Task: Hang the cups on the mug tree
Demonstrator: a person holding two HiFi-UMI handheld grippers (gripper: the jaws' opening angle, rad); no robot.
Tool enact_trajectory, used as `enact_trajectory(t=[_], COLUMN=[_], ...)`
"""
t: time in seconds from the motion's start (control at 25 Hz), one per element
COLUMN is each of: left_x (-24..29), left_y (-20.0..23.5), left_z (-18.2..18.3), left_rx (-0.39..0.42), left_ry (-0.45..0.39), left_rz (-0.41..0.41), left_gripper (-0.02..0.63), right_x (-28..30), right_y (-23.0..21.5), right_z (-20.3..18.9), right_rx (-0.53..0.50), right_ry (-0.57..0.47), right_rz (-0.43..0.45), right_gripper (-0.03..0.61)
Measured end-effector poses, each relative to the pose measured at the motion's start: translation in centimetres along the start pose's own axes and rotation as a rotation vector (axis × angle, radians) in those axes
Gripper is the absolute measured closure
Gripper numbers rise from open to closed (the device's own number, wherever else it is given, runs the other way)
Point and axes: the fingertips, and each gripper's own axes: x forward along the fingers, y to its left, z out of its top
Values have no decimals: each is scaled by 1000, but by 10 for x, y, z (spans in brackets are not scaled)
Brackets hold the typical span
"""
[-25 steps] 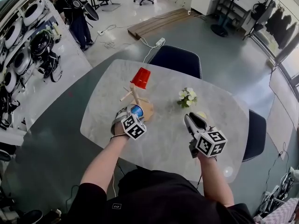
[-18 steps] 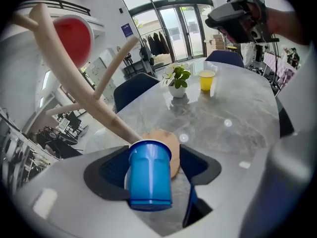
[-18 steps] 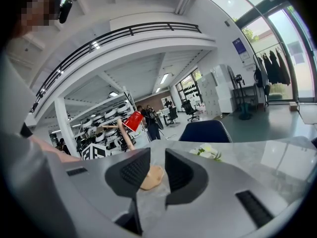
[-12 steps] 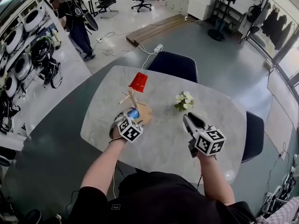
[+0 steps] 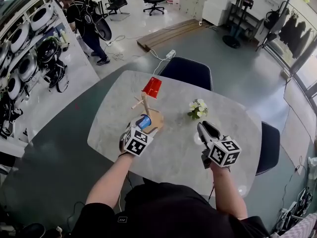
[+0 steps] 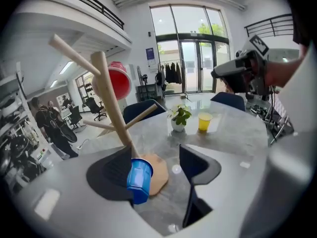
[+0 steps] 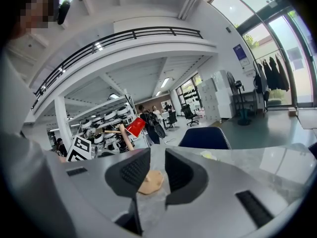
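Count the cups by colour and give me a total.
Red cup: 1
Blue cup: 1
Yellow cup: 1
Total: 3

Left gripper [image 6: 156, 160]: near cup [image 6: 139, 180] lies against left jaw's inner face, apart from right jaw. Mug tree [image 6: 113, 113] base just beyond jaws, hung cup [image 6: 119, 81] on upper peg. Potted plant [image 6: 179, 119] and far cup [image 6: 203, 122] farther beyond, to the right, on table [image 6: 233, 138].

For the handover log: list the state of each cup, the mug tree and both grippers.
mug tree: upright.
red cup: hung on an upper peg.
blue cup: tilted by the tree's base, between open jaws.
yellow cup: upright, not hung.
left gripper: open.
right gripper: open, empty.
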Motion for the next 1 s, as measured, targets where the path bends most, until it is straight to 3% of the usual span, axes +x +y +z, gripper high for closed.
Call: enact_trajectory(t=[0.28, 0.52, 0.72, 0.88, 1.0], left_x=[-34, -53, -67, -73, -76], left_y=[0, -17, -28, -31, -34], left_z=[35, 64, 90, 106, 115], left_rx=[-139, -168, -194, -184, -178], left_ry=[-168, -272, -365, -416, -437], left_rz=[-15, -81, -133, -144, -155], left_gripper=[305, 332, 395, 533, 591], right_x=[-5, -14, -24, -32, -38], right_y=[4, 1, -3, -7, -9], right_z=[9, 13, 19, 22, 25], right_rx=[-27, -44, -70, -93, -107], right_ry=[-21, -35, -56, -71, -79], right_rz=[-8, -30, -54, -74, -91], right_gripper=[477, 477, 477, 474, 461])
